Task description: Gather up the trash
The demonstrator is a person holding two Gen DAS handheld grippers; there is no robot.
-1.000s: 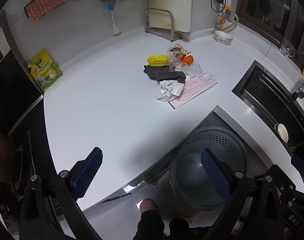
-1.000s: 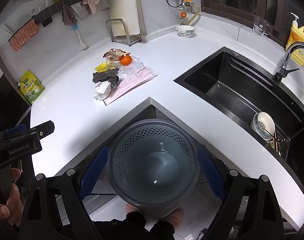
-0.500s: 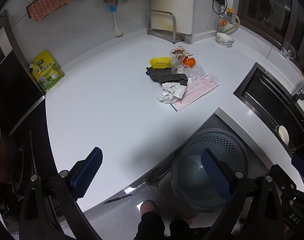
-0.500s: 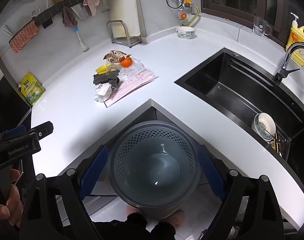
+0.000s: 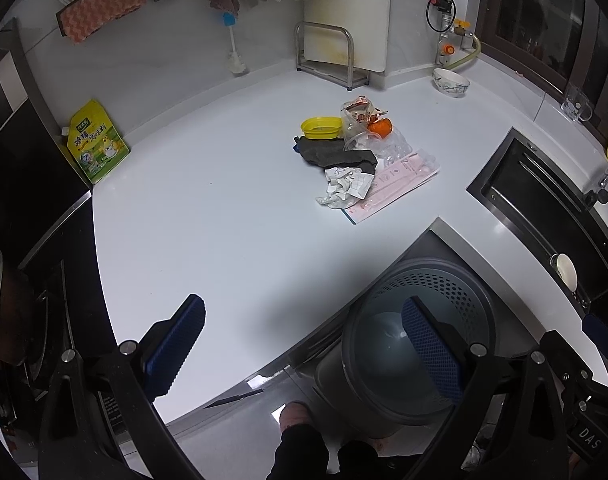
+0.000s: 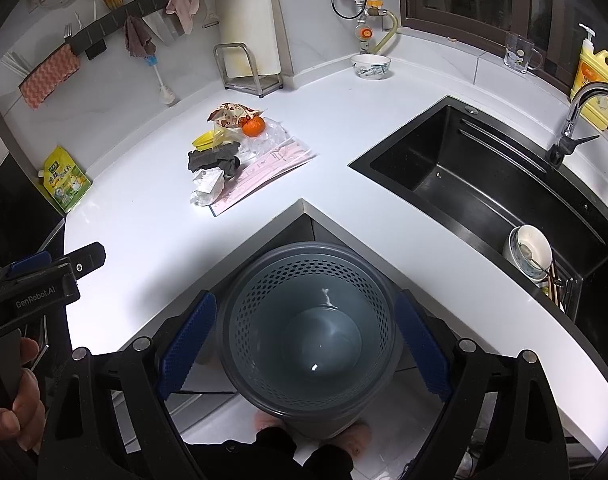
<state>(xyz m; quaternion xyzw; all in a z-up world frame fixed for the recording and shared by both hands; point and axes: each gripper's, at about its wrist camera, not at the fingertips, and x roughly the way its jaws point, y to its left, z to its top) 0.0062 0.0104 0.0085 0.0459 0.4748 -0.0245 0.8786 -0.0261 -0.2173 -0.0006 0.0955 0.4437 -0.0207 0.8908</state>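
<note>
Right now your right gripper hangs spread wide over the grey bin tucked under the countertop's inner corner, while your left gripper gapes empty above the counter's front edge. Farther back, mid-counter, the trash pile lies untouched: crumpled paper, dark cloth, yellow lid, orange

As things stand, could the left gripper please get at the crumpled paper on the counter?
Probably yes: the left gripper is open and holds nothing, and bare counter lies between it and the crumpled paper.
</note>
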